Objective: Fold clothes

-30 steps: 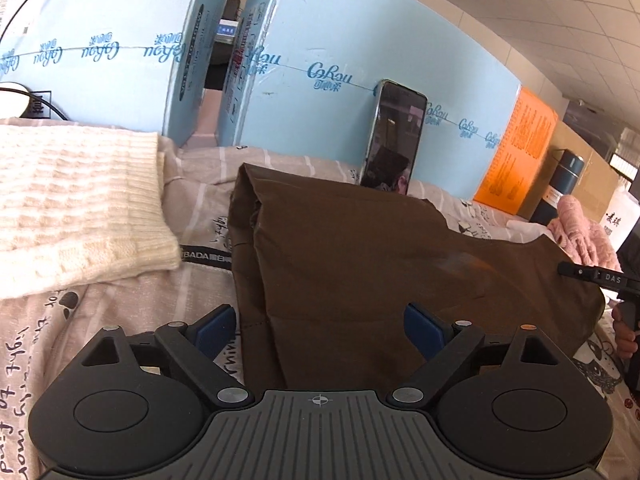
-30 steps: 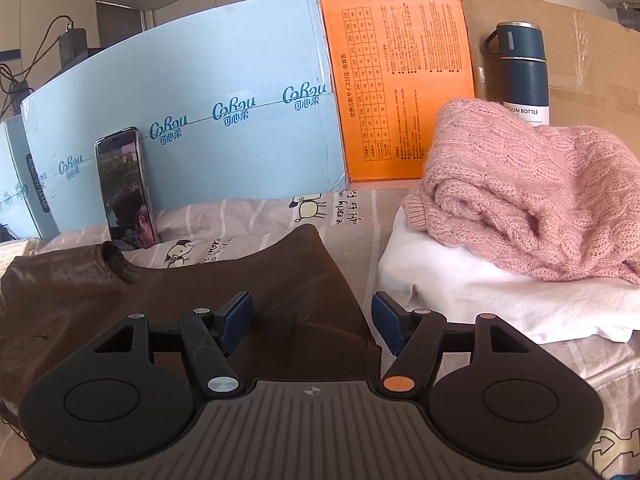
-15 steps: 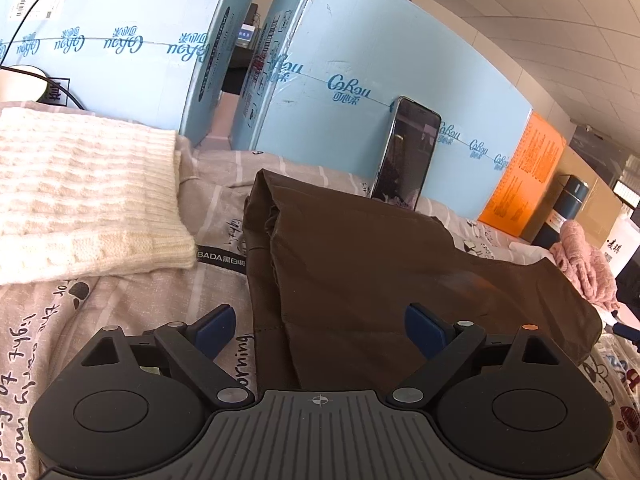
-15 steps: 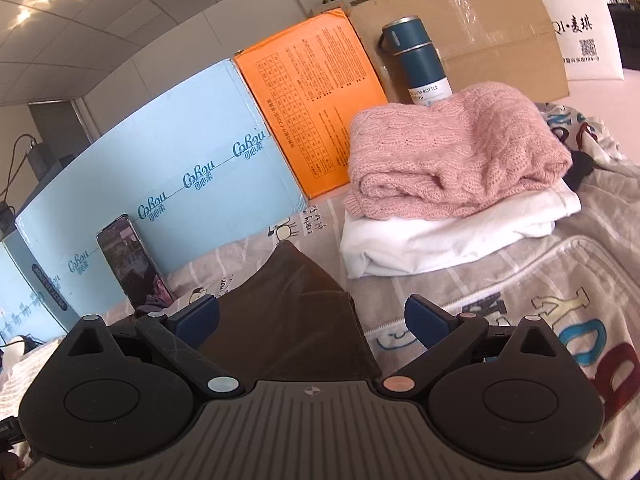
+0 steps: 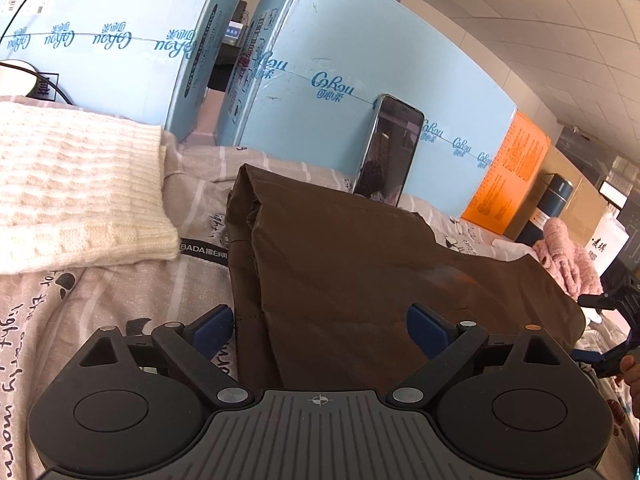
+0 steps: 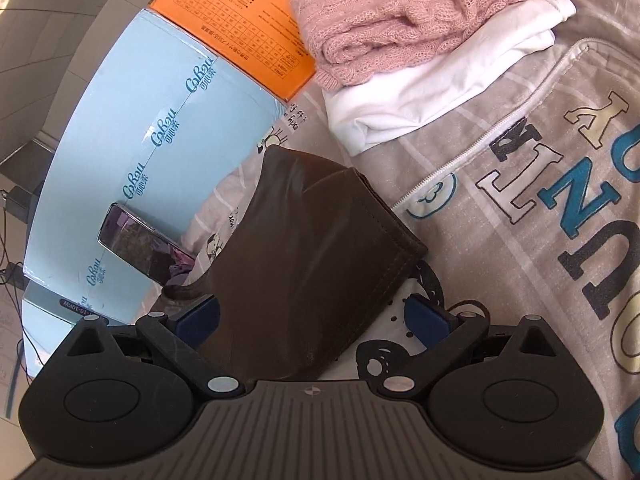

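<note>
Brown garment [image 5: 360, 272] spread flat on the printed sheet [image 5: 100, 304], folded along its 9 o'clock edge, filling the middle of the left view. Left gripper [image 5: 320, 326] low over its near hem, blue fingers [image 5: 210, 326] spread wide, nothing between them. Cream knit [image 5: 76, 184] at 10 o'clock, just beside the garment but apart from it. Phone [image 5: 390, 150] at 12 o'clock, upright against a blue box [image 5: 340, 80]; orange box [image 5: 506, 176] and dark bottle [image 5: 548, 208] at 2 o'clock. Right gripper [image 5: 612, 328] peeking in at 3 o'clock past the garment's far corner. Right view tilted: right gripper [image 6: 312, 316] also spread wide, hanging over the garment's [image 6: 304, 256] stitched corner, one finger [image 6: 196, 318] above the cloth, the other above the sheet [image 6: 500, 208]; touching or not, cannot tell. Pink knit [image 6: 400, 12] at 1 o'clock, stacked on a folded white top [image 6: 432, 96], near the garment yet clear of it. Phone [image 6: 144, 248] at 9 o'clock, leaning on the blue box [image 6: 160, 120].
</note>
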A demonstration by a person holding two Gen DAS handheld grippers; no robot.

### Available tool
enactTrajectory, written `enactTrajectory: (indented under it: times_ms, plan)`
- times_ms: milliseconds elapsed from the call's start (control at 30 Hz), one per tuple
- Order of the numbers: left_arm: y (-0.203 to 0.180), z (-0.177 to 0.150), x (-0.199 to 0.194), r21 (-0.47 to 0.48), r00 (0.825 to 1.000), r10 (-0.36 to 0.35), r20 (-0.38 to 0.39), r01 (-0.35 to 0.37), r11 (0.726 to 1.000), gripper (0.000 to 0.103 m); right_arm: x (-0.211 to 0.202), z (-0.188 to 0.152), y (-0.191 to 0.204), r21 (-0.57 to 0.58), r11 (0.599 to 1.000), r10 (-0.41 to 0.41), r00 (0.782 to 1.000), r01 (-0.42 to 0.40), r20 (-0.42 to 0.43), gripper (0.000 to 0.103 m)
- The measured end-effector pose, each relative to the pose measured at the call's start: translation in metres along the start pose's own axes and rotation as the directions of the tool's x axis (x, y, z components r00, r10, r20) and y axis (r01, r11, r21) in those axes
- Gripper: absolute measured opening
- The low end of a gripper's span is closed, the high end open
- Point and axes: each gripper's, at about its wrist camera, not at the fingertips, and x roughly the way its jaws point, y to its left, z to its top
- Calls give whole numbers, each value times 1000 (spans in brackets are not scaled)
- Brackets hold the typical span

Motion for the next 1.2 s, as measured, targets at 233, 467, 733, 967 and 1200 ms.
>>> enactTrajectory:
  times_ms: [233, 467, 733, 967, 1200]
  plan:
    - [1, -1, 6, -10, 999, -19, -30, 19, 1000, 96, 18, 3, 1, 39, 998, 49, 993, -54, 104, 99]
    - [0, -2, 7, -4, 999, -22, -35, 22, 1000, 97, 30, -7, 4, 33, 991, 129, 988, -133, 89, 74]
    - [0, 0, 7, -4, 999, -28, -36, 28, 1000, 97, 34, -5, -2, 15, 999, 26, 977, -30, 211, 30]
    - [0, 0, 6, -4, 999, -41, -31, 41, 999, 97, 25, -9, 1, -10, 997, 76, 966, -76, 246, 11]
    - [-7, -4, 4, 23, 983, -177, -47, 178, 984, 97, -23, -24, 13, -62, 993, 120, 931, -105, 346, 9]
